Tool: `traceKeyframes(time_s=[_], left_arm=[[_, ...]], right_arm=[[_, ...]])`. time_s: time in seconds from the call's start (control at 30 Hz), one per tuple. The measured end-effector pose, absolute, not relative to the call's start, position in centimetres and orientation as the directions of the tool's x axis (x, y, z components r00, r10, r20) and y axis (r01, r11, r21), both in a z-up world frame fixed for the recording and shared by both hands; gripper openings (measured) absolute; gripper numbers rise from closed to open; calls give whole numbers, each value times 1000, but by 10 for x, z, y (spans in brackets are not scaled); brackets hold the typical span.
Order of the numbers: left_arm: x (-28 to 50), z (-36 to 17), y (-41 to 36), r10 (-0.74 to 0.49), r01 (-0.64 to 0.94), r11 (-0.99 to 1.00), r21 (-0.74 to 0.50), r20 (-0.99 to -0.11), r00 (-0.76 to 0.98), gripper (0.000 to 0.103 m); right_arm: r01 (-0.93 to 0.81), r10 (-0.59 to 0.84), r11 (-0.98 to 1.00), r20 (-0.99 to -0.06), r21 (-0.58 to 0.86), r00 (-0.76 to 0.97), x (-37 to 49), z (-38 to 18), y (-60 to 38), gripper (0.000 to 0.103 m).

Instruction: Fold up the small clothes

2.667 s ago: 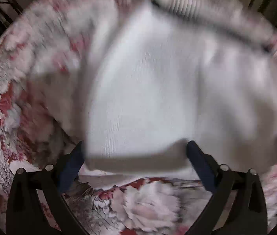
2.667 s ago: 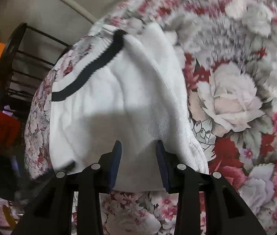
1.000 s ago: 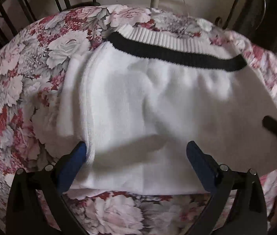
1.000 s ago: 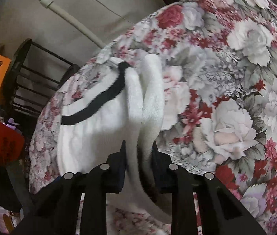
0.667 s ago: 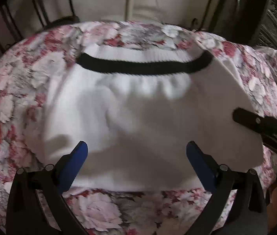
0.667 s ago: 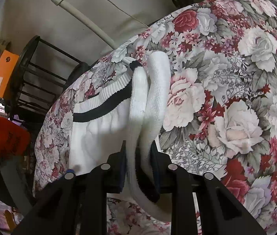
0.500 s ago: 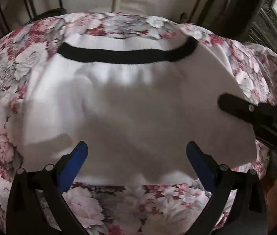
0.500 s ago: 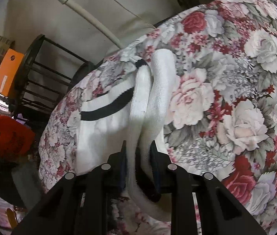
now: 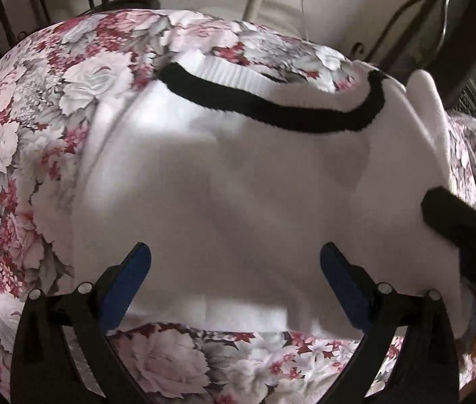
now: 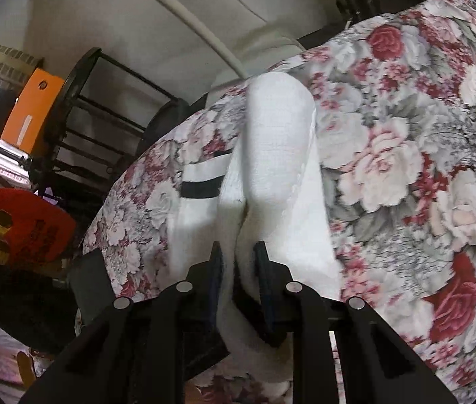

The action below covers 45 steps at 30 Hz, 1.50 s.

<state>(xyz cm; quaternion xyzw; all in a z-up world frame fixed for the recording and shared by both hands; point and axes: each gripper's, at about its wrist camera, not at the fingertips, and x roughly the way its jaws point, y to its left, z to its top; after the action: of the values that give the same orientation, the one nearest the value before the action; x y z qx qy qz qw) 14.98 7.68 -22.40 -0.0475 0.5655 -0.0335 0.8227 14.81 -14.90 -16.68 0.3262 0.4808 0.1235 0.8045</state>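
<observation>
A: Right gripper (image 10: 237, 262) fingers are pinched tight on a bunched fold of the white garment (image 9: 238, 195), hiding most of the pads. Anything readable?

B: Nope, the orange box (image 10: 27, 114) label's too small. Left gripper (image 9: 234, 269) fingers spread wide, holding nothing, hovering over the garment on the floral surface (image 9: 36, 107).
</observation>
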Motion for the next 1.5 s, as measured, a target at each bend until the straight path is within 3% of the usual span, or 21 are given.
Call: traceKeyframes(time_s=[0.33,0.5,0.77,0.9,1.0,1.1,1.27,1.33,1.37,1.47,1.5], left_arm=[[154,-220,103,-111,-19,992,-125,-928,357,96],[152,-214,118,-143,-11,987,-159,-913,381,74],[153,-225,141,-246,-15,963,-270,-898,364,64],[157,-242,139,-310,-41,941,-336,-905,289,64],[157,-246,141,-413,-52,896,-442,-869,274,66],[158,-246,149,-423,-93,880,-466,-857,294,82],[157,-254,154,-516,-159,805,-572,-807,289,83],[157,-245,151,-544,-141,782,-607,-775,320,84],[158,-239,147,-564,-114,772,-626,-756,331,89],[159,-237,129,-523,-87,812,-577,-787,329,92],[160,-239,125,-497,-99,828,-552,-804,326,92]], right_arm=[[88,501,793,-729,602,467,153,-166,-104,18],[84,518,787,-729,611,447,157,-170,-89,18],[71,530,788,-733,611,427,160,-170,-72,18],[107,564,757,-727,645,390,162,-185,-83,27],[171,654,652,-662,738,366,165,-199,-101,48],[180,707,577,-598,796,378,164,-202,-113,50],[187,753,500,-531,846,389,161,-207,-133,50],[228,782,441,-496,868,378,161,-216,-139,55],[244,798,411,-476,878,370,162,-221,-139,57],[277,801,365,-452,889,393,158,-225,-148,57],[261,776,365,-447,894,444,153,-217,-159,53]])
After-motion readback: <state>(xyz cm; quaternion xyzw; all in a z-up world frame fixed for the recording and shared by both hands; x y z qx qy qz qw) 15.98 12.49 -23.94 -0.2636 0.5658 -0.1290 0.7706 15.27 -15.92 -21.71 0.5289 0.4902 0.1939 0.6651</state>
